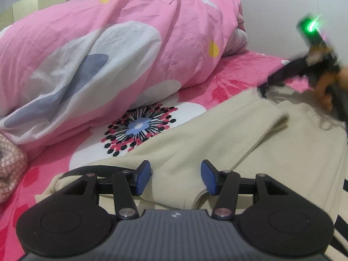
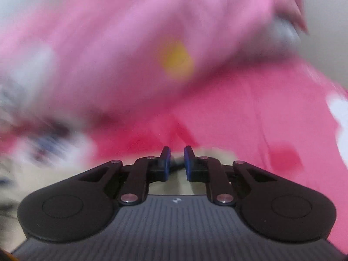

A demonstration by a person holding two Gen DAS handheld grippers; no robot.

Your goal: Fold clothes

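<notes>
Beige garment (image 1: 195,134) flat on bed (image 1: 235,82) for folding; my left gripper (image 1: 175,177) jaws half-wide over a crease, right gripper (image 2: 176,163) jaws narrow, grip unclear

- Far side: the bunched pink duvet (image 1: 113,50) blocks passage.
- Near left: a knitted pink item (image 1: 10,165) occupies the edge.
- Middle: the floral bed sheet (image 1: 228,87) between duvet and beige garment (image 1: 206,134) lies open.
</notes>
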